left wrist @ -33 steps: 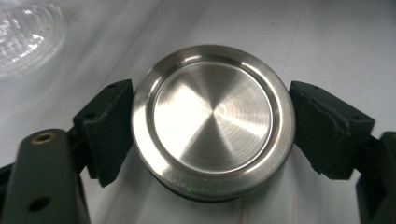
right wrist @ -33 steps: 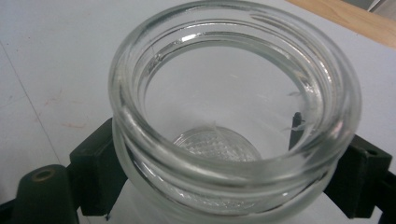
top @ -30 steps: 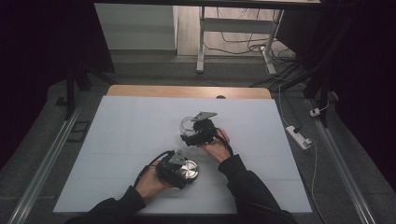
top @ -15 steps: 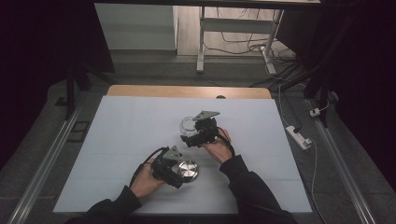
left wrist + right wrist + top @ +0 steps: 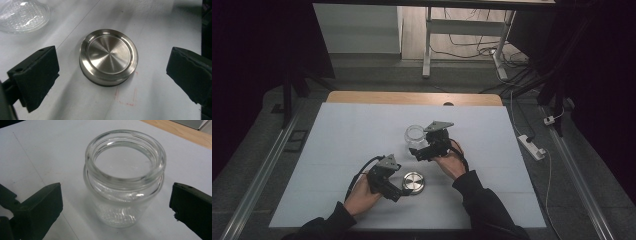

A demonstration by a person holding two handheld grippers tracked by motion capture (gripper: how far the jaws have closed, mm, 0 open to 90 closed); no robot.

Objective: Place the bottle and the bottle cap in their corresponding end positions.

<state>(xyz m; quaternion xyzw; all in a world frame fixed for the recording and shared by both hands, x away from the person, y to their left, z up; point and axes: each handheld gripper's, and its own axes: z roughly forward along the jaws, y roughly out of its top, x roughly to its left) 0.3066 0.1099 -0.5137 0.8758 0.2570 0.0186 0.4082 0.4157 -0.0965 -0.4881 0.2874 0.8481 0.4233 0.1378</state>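
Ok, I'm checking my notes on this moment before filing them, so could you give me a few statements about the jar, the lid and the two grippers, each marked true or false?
1. The glass jar stands upright with its mouth open. True.
2. The metal lid is screwed onto the jar. False: it lies flat on the white table, apart from the jar.
3. The left gripper is open, its fingers standing clear on either side of the lid. True.
4. The right gripper is clamped on the jar. False: it is open, with a gap showing between each finger and the glass.
5. The jar is full of liquid. False: it looks empty.
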